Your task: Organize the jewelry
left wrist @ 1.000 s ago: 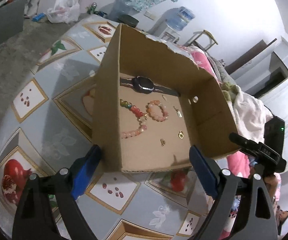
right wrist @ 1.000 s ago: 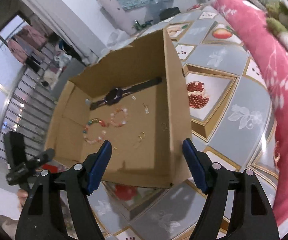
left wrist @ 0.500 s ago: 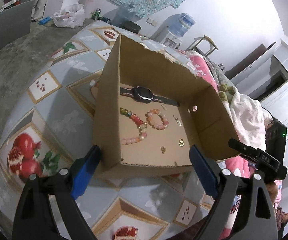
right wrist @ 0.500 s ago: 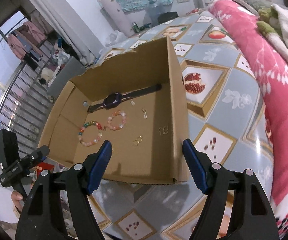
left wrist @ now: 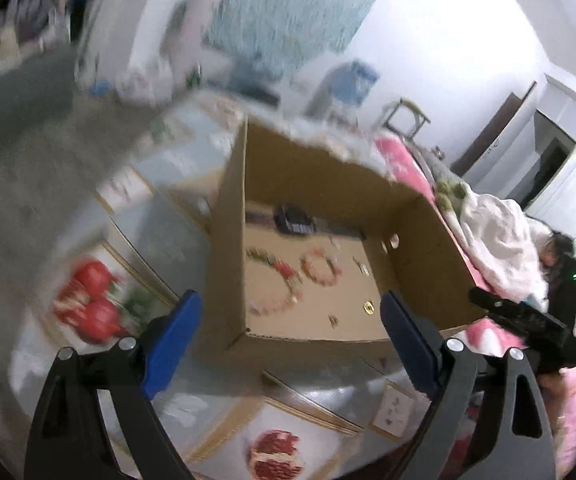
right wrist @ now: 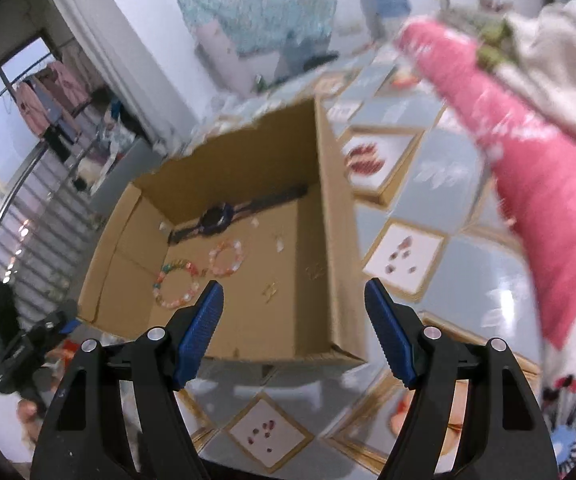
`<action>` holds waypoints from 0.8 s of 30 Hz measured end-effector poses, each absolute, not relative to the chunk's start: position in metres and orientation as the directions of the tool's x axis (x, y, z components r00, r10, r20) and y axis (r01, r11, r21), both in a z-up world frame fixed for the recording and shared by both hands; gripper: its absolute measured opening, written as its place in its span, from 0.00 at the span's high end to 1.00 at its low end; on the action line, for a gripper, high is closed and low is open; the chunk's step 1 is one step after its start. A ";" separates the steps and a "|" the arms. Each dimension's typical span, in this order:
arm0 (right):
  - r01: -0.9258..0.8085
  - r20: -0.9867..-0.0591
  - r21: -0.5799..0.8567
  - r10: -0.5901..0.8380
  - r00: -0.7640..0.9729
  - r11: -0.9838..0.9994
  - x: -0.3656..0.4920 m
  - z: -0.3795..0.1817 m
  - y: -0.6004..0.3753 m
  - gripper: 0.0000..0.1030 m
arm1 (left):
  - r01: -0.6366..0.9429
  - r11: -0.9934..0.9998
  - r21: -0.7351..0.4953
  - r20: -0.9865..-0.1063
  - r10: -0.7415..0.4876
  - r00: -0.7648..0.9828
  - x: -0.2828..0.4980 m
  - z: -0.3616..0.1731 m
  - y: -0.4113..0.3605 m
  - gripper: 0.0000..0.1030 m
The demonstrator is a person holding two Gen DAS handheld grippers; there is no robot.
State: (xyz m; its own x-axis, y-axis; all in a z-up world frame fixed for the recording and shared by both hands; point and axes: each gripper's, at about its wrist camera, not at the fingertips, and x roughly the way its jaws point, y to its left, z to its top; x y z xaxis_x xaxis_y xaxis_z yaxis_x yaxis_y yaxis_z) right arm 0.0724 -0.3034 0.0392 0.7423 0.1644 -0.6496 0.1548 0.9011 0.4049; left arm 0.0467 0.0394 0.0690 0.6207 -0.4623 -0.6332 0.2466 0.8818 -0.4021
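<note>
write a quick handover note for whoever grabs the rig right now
Left gripper: jaws open, empty, short of the cardboard box.
Right gripper: jaws open, empty, at the box's near edge.
Inside the box: black watch by the far wall, multicolour bead bracelet, pink bead bracelet, small gold pieces loose on the floor.
Done: nothing picked up.
Left: all the sorting.
</note>
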 end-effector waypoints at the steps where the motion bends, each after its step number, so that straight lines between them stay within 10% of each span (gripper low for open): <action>1: 0.165 -0.638 0.396 0.141 0.757 0.904 0.064 0.044 -0.303 0.32 | 0.249 0.893 -0.376 -0.627 -0.443 0.641 0.040 0.074 0.039 0.13; 10: 0.133 -0.582 0.255 0.043 0.812 0.958 -0.003 0.064 -0.245 0.10 | 0.192 0.970 -0.147 -0.623 -0.242 0.744 -0.022 0.097 0.028 0.05; 24: 0.230 -0.691 0.090 -0.105 0.715 0.969 0.020 0.030 -0.196 0.08 | 0.099 0.995 0.008 -0.704 -0.064 0.707 -0.012 0.077 0.001 0.05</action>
